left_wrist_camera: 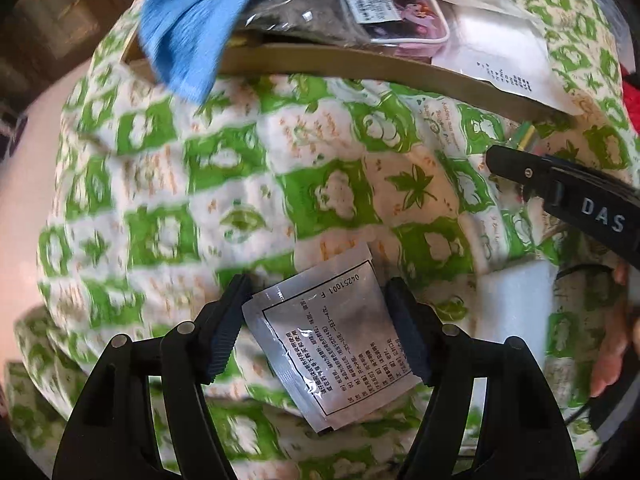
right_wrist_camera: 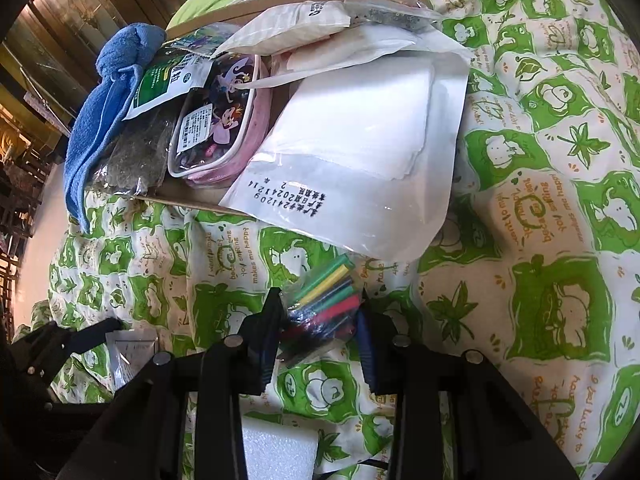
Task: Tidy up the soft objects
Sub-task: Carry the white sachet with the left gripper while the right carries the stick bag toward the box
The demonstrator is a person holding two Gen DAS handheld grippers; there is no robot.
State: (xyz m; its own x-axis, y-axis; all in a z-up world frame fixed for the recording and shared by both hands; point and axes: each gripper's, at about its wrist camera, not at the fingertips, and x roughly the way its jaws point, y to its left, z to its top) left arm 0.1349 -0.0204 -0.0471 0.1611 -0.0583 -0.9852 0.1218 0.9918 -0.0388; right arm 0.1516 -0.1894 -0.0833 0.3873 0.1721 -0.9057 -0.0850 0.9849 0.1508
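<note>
Two grippers over a green-patterned quilt point(left_wrist_camera: 320, 152)

Low in frame, the left gripper point(left_wrist_camera: 320, 332) stands open astride a silver sachet point(left_wrist_camera: 332, 360); the right gripper point(right_wrist_camera: 320, 328) clamps a bag of coloured tubes point(right_wrist_camera: 324, 304), lower centre.

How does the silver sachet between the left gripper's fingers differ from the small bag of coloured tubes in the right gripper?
The silver sachet is flat, opaque foil printed with black text; the bag of coloured tubes is clear plastic, bulging with green, yellow and red tubes. The sachet sits loosely between the left gripper's fingers; the right gripper pinches the bag. Both are over the green-patterned quilt.
</note>
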